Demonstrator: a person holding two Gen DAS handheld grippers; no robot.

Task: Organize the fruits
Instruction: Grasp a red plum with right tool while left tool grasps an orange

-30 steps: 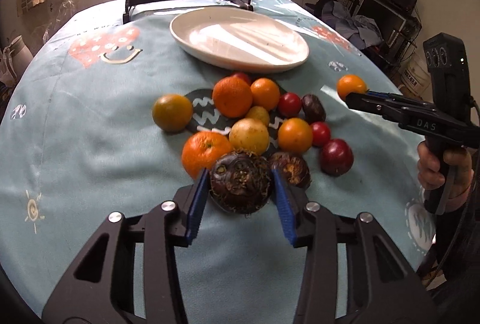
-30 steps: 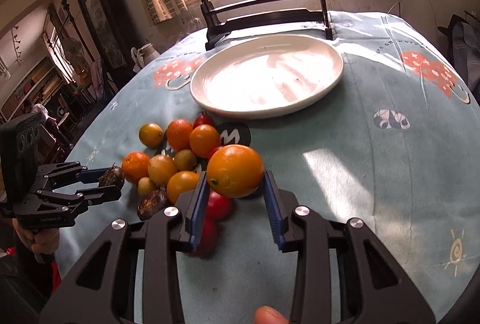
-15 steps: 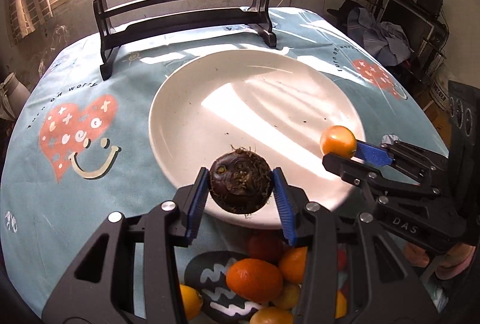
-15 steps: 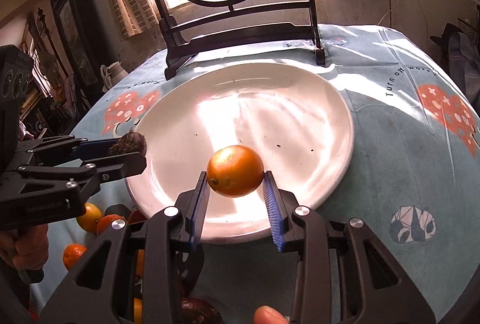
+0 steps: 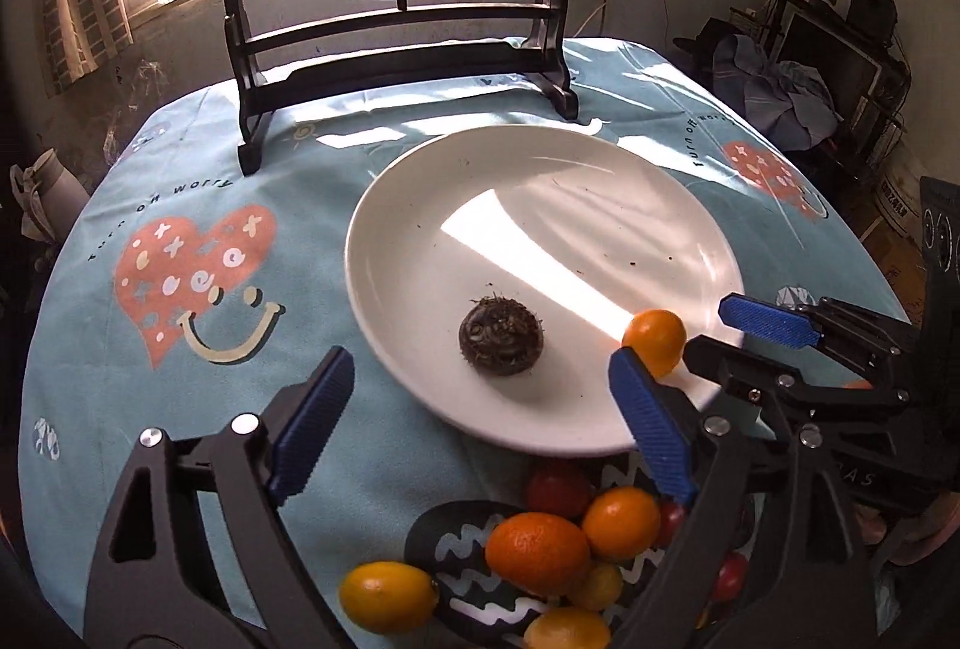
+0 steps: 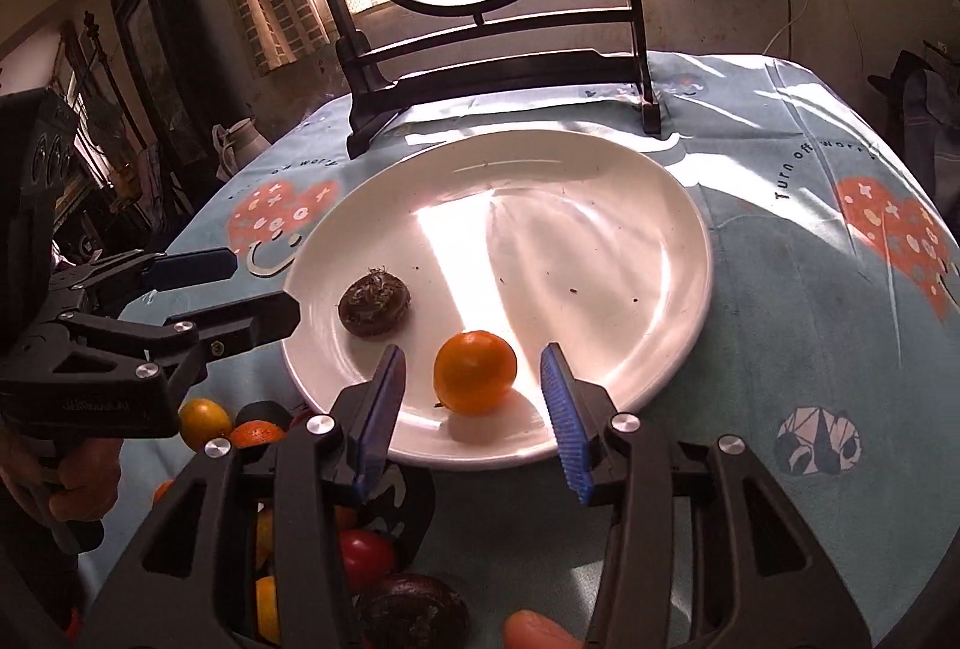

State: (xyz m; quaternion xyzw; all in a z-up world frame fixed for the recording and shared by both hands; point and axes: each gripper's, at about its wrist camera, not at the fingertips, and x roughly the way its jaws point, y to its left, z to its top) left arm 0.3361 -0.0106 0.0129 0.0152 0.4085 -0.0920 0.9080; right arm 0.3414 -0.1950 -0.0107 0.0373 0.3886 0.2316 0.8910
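A white plate (image 5: 540, 205) (image 6: 570, 241) sits mid-table on the blue cloth. A dark, rough round fruit (image 5: 501, 340) (image 6: 375, 304) lies on its near left part. My left gripper (image 5: 480, 385) (image 6: 264, 286) is open, its jaws still opening wide, just short of that fruit and not touching it. An orange (image 6: 474, 371) (image 5: 654, 340) rests on the plate's near rim area. My right gripper (image 6: 471, 355) (image 5: 708, 328) straddles the orange; its jaws are opening, with a gap on both sides of it.
A pile of oranges, yellow and red fruits (image 5: 537, 550) (image 6: 204, 421) lies on a black patterned mat in front of the plate, under both grippers. A round painted screen on a black stand (image 5: 396, 66) (image 6: 498, 66) rises behind the plate. A person's hand (image 6: 78, 481) holds the left gripper.
Both grippers carried their fruit from the pile to over the plate, then opened. The dark fruit and the orange now lie loose on the plate.
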